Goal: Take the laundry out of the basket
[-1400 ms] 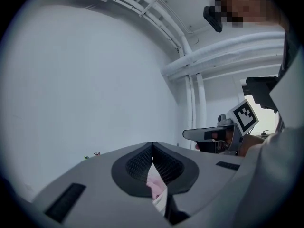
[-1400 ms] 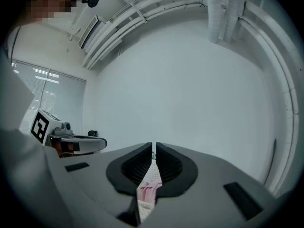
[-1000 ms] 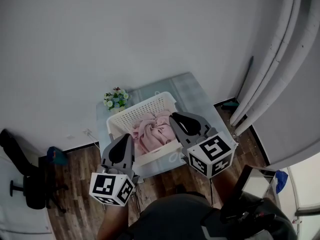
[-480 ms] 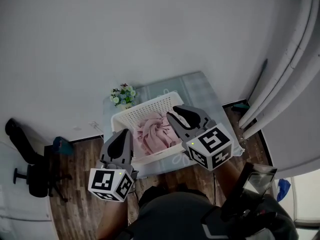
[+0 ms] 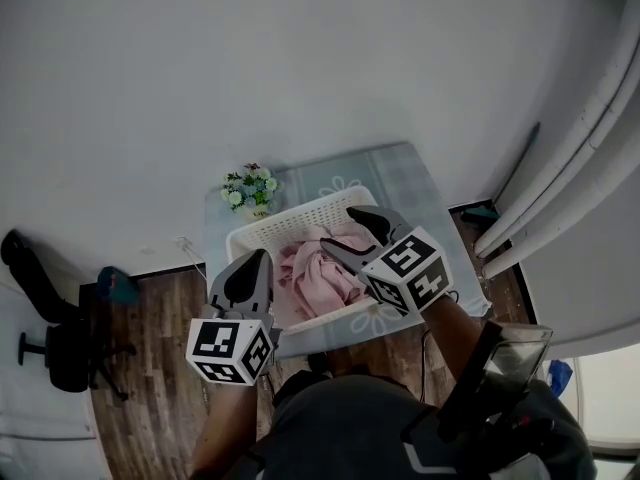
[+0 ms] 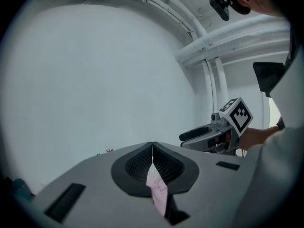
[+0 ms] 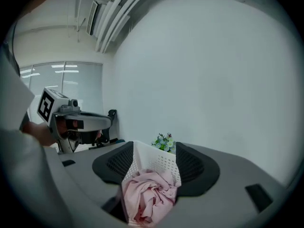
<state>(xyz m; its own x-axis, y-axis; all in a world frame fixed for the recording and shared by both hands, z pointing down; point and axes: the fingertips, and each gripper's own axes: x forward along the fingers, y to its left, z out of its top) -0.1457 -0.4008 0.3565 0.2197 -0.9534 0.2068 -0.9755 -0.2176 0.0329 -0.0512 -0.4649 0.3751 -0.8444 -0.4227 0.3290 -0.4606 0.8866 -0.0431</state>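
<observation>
A white perforated laundry basket point(image 5: 262, 234) stands on a small table with pink laundry point(image 5: 322, 271) bunched inside it. My right gripper point(image 5: 340, 230) hovers above the pink cloth. Its jaws are opening and nothing is pressed between them. In the right gripper view the basket point(image 7: 152, 163) and the laundry point(image 7: 147, 196) show below, through the gap of the right gripper point(image 7: 154, 148). My left gripper point(image 5: 262, 258) is held at the basket's left front corner. In the left gripper view the left gripper point(image 6: 152, 144) has its tips touching and nothing held.
A small pot of flowers point(image 5: 250, 188) stands behind the basket on the pale patterned tablecloth point(image 5: 400, 173). Wood floor lies in front, with a black office chair point(image 5: 50, 353) far left. White pipes or curtain folds point(image 5: 585, 158) run down the right side.
The right gripper's jaws have spread apart and it has shifted left and forward over the pink laundry. The left gripper has risen slightly beside the basket.
</observation>
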